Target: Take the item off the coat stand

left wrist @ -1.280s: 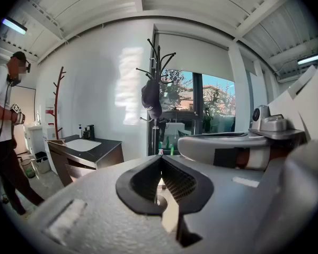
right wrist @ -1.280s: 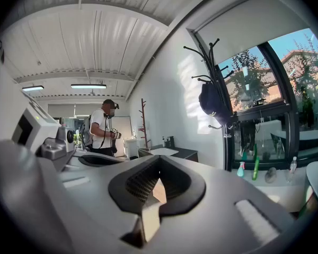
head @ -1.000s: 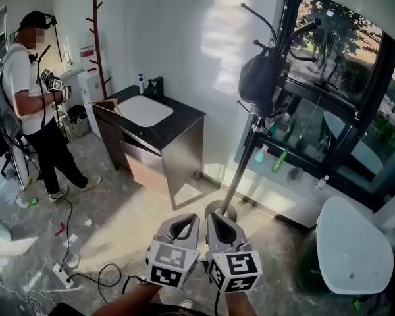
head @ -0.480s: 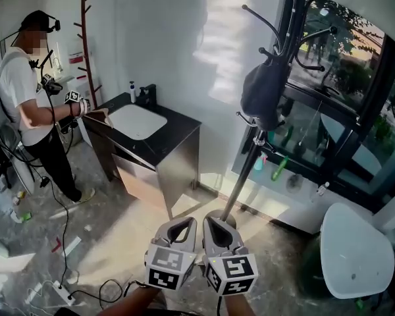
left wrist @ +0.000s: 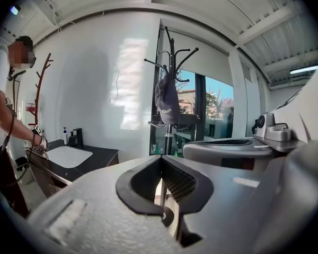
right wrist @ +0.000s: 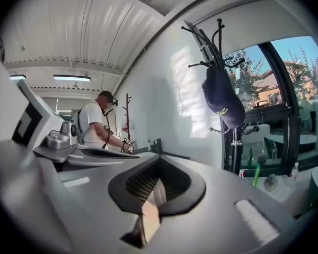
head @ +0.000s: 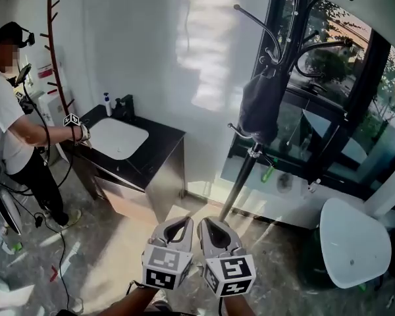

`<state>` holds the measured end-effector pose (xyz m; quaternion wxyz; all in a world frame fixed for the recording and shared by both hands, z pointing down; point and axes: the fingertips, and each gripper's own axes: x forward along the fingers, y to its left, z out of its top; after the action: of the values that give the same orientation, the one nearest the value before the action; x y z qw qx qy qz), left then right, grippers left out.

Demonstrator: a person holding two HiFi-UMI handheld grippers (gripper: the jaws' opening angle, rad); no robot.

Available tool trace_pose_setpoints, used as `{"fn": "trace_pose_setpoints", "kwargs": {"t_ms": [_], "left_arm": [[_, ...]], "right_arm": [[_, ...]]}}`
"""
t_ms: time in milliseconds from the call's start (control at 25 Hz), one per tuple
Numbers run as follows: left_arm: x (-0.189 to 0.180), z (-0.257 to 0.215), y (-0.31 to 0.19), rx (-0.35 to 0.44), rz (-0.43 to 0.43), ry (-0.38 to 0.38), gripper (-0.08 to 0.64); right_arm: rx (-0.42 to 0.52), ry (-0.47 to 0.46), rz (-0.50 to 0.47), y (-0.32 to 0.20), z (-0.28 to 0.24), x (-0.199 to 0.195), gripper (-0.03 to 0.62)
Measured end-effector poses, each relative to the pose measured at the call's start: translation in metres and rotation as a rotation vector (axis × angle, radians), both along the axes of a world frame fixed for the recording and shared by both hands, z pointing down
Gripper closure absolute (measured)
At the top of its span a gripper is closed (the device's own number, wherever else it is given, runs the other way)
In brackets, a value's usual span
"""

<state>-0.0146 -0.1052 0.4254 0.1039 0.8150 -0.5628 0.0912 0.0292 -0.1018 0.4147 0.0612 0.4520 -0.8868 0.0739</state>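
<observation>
A dark cap (head: 258,104) hangs on a hook of the black coat stand (head: 242,176), which rises in front of the window. My two grippers are held low, side by side, well short of the stand's base. Both the left gripper (head: 179,224) and the right gripper (head: 208,224) are shut with nothing between their jaws. In the left gripper view the cap (left wrist: 167,97) hangs high and far ahead on the stand (left wrist: 171,52). The right gripper view shows the cap (right wrist: 222,97) up to the right, beyond the jaws.
A black vanity (head: 159,151) with a white sink (head: 116,138) stands left of the stand, and a person (head: 10,137) with grippers works at it. A brown wooden coat tree (head: 52,58) stands behind. A white round seat (head: 353,242) sits at the right. Cables lie on the floor at the left.
The view has swung so that the stand and cap sit nearer and more central. Both grippers stay low and shut. The person at the left has stepped up to the sink.
</observation>
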Motion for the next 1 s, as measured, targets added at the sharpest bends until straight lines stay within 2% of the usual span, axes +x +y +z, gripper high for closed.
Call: {"fn": "trace_pose_setpoints", "kwargs": {"t_ms": [440, 760, 1000], "left_arm": [[-0.035, -0.013, -0.056, 0.027, 0.153, 0.002, 0.563], [-0.027, -0.021, -0.086, 0.048, 0.243, 0.036, 0.564], [-0.013, -0.029, -0.106, 0.061, 0.279, 0.042, 0.563]], "right_arm": [[0.11, 0.033, 0.193, -0.06, -0.034, -0.028, 0.586], [0.191, 0.088, 0.281, -0.082, -0.065, -0.02, 0.585], [0.269, 0.119, 0.332, -0.107, -0.099, 0.004, 0.562]]}}
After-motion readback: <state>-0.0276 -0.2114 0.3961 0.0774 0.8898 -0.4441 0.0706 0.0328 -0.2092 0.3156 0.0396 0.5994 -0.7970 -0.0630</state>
